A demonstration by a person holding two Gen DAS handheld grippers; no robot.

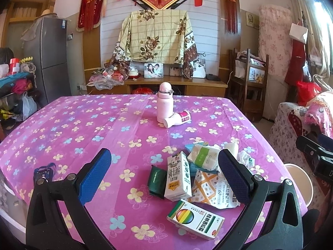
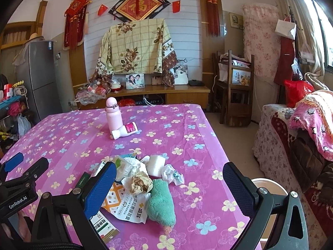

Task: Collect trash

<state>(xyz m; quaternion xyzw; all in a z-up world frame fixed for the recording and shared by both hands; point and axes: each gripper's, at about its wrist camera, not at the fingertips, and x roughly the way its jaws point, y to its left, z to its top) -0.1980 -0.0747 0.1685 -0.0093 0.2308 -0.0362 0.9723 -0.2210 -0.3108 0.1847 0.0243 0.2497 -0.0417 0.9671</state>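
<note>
Left tongs (image 1: 164,177) wide, holding nothing, above the trash pile at the near right of the surface (image 1: 83,129) with its pink flowered cloth. Right tongs (image 2: 169,185) wide too, empty, over the same pile. White milk carton (image 1: 178,180), green-white medicine box (image 1: 195,218), crumpled beige paper (image 2: 139,182), green plush cloth (image 2: 161,204) lie touching. Pale pink flask (image 1: 165,105) stands far centre, white bottle (image 1: 178,119) lying against it. White bin (image 2: 268,187) just right of the surface.

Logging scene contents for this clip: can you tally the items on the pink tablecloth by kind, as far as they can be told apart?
Bottles: 2 (pink flask, fallen white bottle)
Cartons and boxes: 2 (milk carton, rainbow box)
Packets and wrappers: 3 (green packet, orange wrapper, tissue pack)
Crumpled paper: 3 ()
White block: 1
Green cloth: 1
Phone: 1
Total: 13; some of the pile may be hidden.
</note>
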